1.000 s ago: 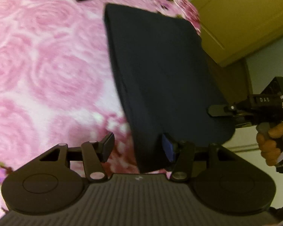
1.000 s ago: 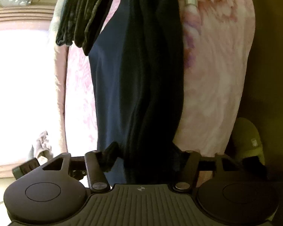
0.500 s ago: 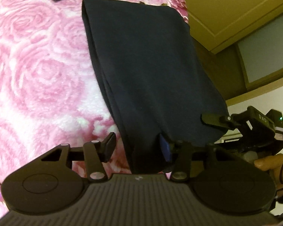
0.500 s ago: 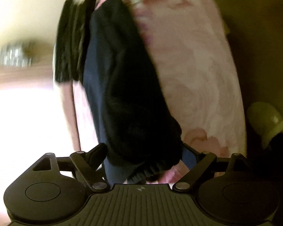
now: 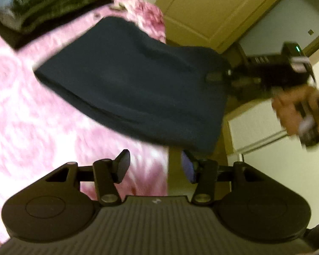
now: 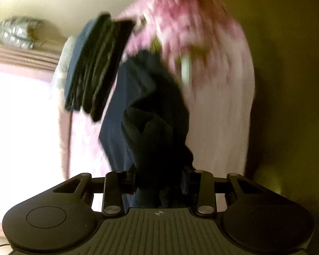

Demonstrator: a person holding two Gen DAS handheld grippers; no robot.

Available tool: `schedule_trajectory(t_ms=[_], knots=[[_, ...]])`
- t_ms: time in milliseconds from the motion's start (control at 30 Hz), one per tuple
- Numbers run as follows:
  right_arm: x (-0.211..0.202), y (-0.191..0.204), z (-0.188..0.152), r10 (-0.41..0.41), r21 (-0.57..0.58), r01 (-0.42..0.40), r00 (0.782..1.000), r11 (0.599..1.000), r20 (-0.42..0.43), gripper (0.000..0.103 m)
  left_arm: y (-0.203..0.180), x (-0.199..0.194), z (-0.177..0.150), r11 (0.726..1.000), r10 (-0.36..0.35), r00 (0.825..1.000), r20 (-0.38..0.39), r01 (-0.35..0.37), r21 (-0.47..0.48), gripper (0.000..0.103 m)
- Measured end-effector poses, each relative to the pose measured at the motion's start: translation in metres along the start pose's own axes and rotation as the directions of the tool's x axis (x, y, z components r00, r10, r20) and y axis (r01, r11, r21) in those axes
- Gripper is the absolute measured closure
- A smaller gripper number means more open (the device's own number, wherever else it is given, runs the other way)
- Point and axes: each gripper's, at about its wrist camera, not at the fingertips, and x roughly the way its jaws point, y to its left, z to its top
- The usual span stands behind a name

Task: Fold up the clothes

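A folded dark navy garment lies across the pink rose-patterned bed cover, its right end lifted off the bed edge. My left gripper is open and empty, just below and clear of the garment's lower edge. My right gripper is shut on the bunched end of the navy garment; it also shows in the left wrist view, pinching the garment's right corner. The frames are motion-blurred.
A stack of folded dark clothes sits on the bed beyond the garment, also in the right wrist view. A wooden cabinet stands past the bed edge. A bright window is at the left.
My left gripper has let go of the garment and pulled back from it. My right gripper has lifted and swung the garment's end, which now bunches up between its fingers.
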Motion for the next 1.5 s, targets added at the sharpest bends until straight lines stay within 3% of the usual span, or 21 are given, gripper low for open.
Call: schedule_trajectory(t_ms=[167, 267, 367, 533, 600, 767, 933, 1100, 1233, 1300, 1367, 1500], knots=[[0.009, 0.005, 0.093, -0.064, -0.137, 0.07, 0.997, 0.988, 0.054, 0.067, 0.042, -0.01, 0.043, 0.99, 0.13, 0.987, 0.096, -0.124, -0.073, 0.041], [0.032, -0.002, 0.119, -0.06, -0.158, 0.065, 0.998, 0.985, 0.033, 0.067, 0.074, 0.0, 0.078, 0.976, 0.205, 0.974, 0.094, -0.196, -0.095, 0.041], [0.047, -0.02, 0.129, -0.019, -0.129, 0.022, 1.0, 0.991, 0.025, 0.064, 0.092, 0.02, 0.113, 0.97, 0.228, 0.971, 0.073, -0.22, -0.103, 0.041], [0.047, -0.045, 0.128, 0.045, -0.061, -0.042, 0.998, 0.997, 0.052, 0.055, 0.109, 0.063, 0.132, 0.971, 0.22, 0.975, -0.026, -0.222, -0.089, 0.045], [0.04, -0.051, 0.126, 0.058, -0.034, -0.056, 0.996, 0.998, 0.072, 0.04, 0.107, 0.072, 0.13, 0.973, 0.215, 0.976, -0.047, -0.218, -0.075, 0.047], [0.007, -0.067, 0.094, 0.082, 0.073, -0.098, 0.975, 0.992, 0.207, 0.015, 0.102, 0.092, 0.126, 0.977, 0.202, 0.974, -0.098, -0.207, -0.042, 0.046], [0.012, -0.072, 0.048, 0.069, 0.118, -0.092, 0.98, 0.989, 0.185, 0.014, 0.106, 0.097, 0.128, 0.98, 0.194, 0.974, -0.117, -0.199, -0.03, 0.041], [0.041, -0.081, 0.038, 0.028, 0.104, -0.05, 0.98, 0.993, 0.197, 0.014, 0.105, 0.094, 0.126, 0.981, 0.191, 0.974, -0.122, -0.192, 0.006, 0.036], [0.057, -0.105, 0.035, 0.081, 0.161, -0.119, 0.97, 0.98, 0.229, 0.013, 0.107, 0.098, 0.127, 0.982, 0.187, 0.974, -0.125, -0.186, 0.016, 0.036], [0.065, -0.122, 0.021, 0.136, 0.238, -0.2, 0.956, 0.95, 0.26, 0.001, 0.106, 0.097, 0.126, 0.982, 0.187, 0.974, -0.125, -0.185, 0.025, 0.034], [0.073, -0.141, 0.005, 0.187, 0.326, -0.286, 0.934, 0.901, 0.304, 0.001, 0.106, 0.098, 0.127, 0.982, 0.188, 0.974, -0.127, -0.185, 0.032, 0.033], [0.084, -0.158, -0.033, 0.269, 0.461, -0.486, 0.847, 0.743, 0.46, 0.001, 0.106, 0.099, 0.127, 0.982, 0.189, 0.974, -0.127, -0.185, 0.048, 0.031]])
